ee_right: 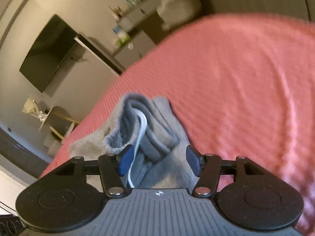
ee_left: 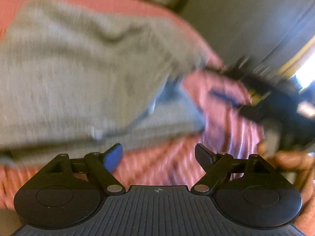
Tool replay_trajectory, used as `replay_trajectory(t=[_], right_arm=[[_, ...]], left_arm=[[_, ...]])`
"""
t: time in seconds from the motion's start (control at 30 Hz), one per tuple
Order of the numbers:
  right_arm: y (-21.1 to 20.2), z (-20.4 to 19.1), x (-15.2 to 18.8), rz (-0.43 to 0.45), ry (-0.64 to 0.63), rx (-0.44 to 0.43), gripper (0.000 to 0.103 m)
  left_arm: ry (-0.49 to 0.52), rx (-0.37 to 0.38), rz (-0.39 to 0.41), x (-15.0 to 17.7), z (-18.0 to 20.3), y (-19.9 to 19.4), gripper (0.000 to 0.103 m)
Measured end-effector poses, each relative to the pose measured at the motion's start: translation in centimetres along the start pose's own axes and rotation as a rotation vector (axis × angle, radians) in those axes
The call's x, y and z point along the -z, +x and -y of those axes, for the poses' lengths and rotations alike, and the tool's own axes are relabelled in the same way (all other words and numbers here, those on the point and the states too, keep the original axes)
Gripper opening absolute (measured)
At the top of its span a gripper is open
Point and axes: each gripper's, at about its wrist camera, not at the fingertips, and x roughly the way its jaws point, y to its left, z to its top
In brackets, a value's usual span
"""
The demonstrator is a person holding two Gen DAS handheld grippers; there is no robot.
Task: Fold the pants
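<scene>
Grey sweatpants (ee_left: pixel 74 74) lie spread on a pink striped bedspread (ee_left: pixel 169 167); the left wrist view is blurred by motion. My left gripper (ee_left: pixel 158 155) is open and empty, just short of the pants' near edge. In the right wrist view the bunched waistband of the pants (ee_right: pixel 155 131), with a white drawstring (ee_right: pixel 140 129), sits between the fingers of my right gripper (ee_right: pixel 158 160). Its jaws stand wide apart around the cloth and do not pinch it. The right gripper and hand show at the right of the left wrist view (ee_left: pixel 275 102).
The pink bedspread (ee_right: pixel 236 82) fills most of the right wrist view. Beyond the bed's left edge are a wall-mounted TV (ee_right: pixel 47 53), a cabinet with bottles (ee_right: pixel 130 33) and a small round table (ee_right: pixel 57 122).
</scene>
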Motion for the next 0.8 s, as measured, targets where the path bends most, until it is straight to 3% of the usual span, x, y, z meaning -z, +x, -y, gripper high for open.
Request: replay_trajectory(t=[0.07,0.13,0.23,0.3,0.37,0.4,0.47,0.5,0.6,0.67,0.7,0.8], right_arm=[[-1.5,-0.9,0.1,0.069,-0.048,-0.007,0.065],[-2.4,-1.8,0.2,0.085,-0.073,-0.084,0.066],[-2.6,-2.6,0.0,0.060,-0.092,-0.167,0.066],[-1.9,-2.7,0.1,0.014,-0.101,-0.222,0.066],[-0.5,-2.7,0.7,-0.028,-0.150,-0.201,0.066],[0.3,-2.5,1.1,-0.056,-0.180,-0.150,0.066],[2.5,-2.2,2.0,-0.166,-0.233,0.035,0.060],[3.2,-1.6,2.2,-0.206,-0.227,0.057,0.060],[1.9,-2.1,1.6,-0.196,-0.253,0.055,0.067],[1.3,-2.6,0.6,-0.186,-0.266,0.082,0.081],[0.7,-2.5,-0.1,-0.169,-0.259,0.054,0.087],[0.3,-0.7,-2.2,-0.143,-0.215,-0.044,0.086]], left_arm=[[0.008,-0.065,-0.034,0.5,0.0,0.7,0.081],[0.017,-0.065,-0.011,0.4,0.1,0.2,0.081],[-0.002,-0.031,0.066,-0.1,-0.2,-2.2,0.083],[-0.010,-0.058,0.117,-0.3,-0.9,-4.3,0.086],[-0.021,-0.110,0.169,-0.6,-1.9,-6.2,0.087],[-0.027,-0.146,0.194,-0.7,-2.7,-7.2,0.087],[-0.044,-0.216,0.250,-0.9,-4.4,-8.9,0.089],[-0.061,-0.261,0.267,-1.4,-5.5,-9.7,0.091],[-0.128,-0.370,0.311,-2.2,-8.8,-11.4,0.092],[-0.166,-0.368,0.330,-3.0,-11.1,-11.9,0.092],[-0.179,-0.359,0.330,-3.3,-11.9,-11.8,0.092],[-0.183,-0.329,0.321,-4.6,-13.5,-11.2,0.093]])
